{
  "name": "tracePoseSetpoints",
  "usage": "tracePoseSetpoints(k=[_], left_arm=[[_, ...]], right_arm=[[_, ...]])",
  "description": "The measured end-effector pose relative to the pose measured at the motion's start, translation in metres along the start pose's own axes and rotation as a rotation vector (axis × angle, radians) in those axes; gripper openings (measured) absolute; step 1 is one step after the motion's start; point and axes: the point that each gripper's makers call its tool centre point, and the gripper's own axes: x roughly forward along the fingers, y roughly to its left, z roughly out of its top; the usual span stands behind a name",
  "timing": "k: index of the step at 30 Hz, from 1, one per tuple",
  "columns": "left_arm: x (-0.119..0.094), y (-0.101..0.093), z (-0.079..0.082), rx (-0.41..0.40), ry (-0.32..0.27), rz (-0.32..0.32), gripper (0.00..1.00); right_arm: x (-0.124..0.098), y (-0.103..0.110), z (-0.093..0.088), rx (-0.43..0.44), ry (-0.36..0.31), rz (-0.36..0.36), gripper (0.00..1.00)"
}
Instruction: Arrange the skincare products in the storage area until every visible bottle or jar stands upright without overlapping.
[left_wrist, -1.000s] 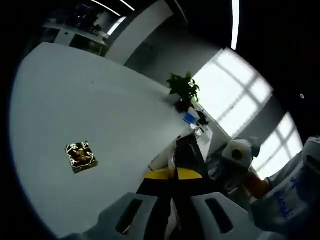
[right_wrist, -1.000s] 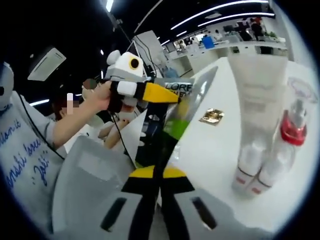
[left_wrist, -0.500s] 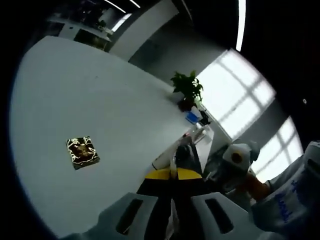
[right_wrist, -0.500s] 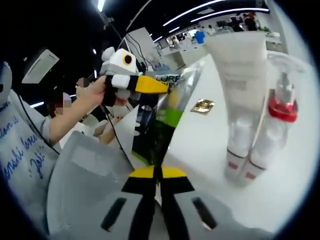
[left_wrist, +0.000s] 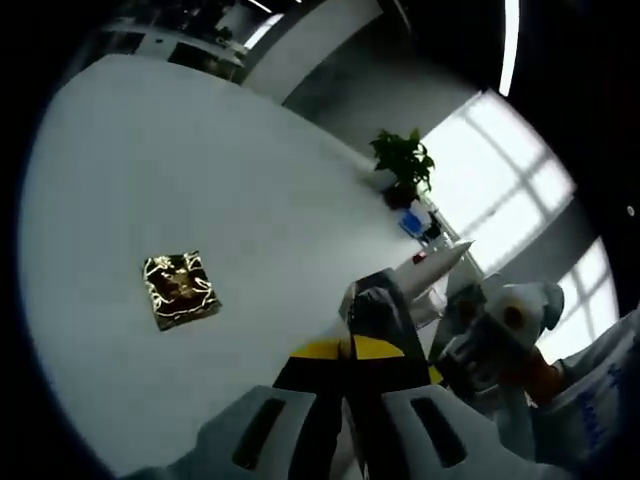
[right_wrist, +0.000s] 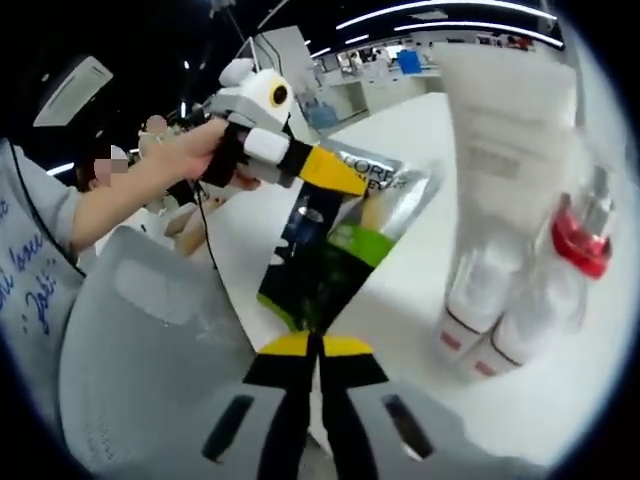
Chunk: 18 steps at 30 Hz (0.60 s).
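Observation:
A silver, green and black sachet (right_wrist: 330, 260) hangs in the air over the white table (right_wrist: 400, 300), stretched between both grippers. My right gripper (right_wrist: 318, 340) is shut on its lower end. My left gripper (right_wrist: 335, 172), held by a hand, comes in from the left and is shut on the sachet's upper end. In the left gripper view the left gripper (left_wrist: 352, 345) pinches the sachet (left_wrist: 372, 305) edge-on, with the right gripper (left_wrist: 505, 325) beyond it. Two white tubes (right_wrist: 490, 200) stand cap-down beside a clear bottle with a red collar (right_wrist: 575, 245).
A small gold and black square packet (left_wrist: 180, 290) lies flat on the table (left_wrist: 200, 170). A potted plant (left_wrist: 405, 165) stands at the table's far edge. A person's sleeve (right_wrist: 30, 260) is at the left. Desks fill the room behind.
The sachet has turned so more of its printed face shows in the right gripper view. The left gripper has shifted right with it. Both views have swung a little.

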Motion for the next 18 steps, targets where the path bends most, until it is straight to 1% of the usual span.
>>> tracePoseSetpoints(k=[5,10,15,18], left_arm=[[0.008,0.005,-0.007,-0.004,0.023,0.018,0.00],[0.015,0.019,-0.008,-0.012,0.044,0.036,0.00],[0.019,0.023,-0.011,-0.008,0.059,0.051,0.00],[0.021,0.034,-0.009,-0.008,0.068,0.058,0.00]], right_arm=[[0.005,-0.004,-0.005,-0.045,0.048,-0.018,0.02],[0.010,-0.009,-0.009,-0.063,0.077,-0.027,0.02],[0.015,-0.011,-0.014,-0.104,0.113,-0.043,0.02],[0.016,-0.014,-0.016,-0.114,0.125,-0.053,0.02]])
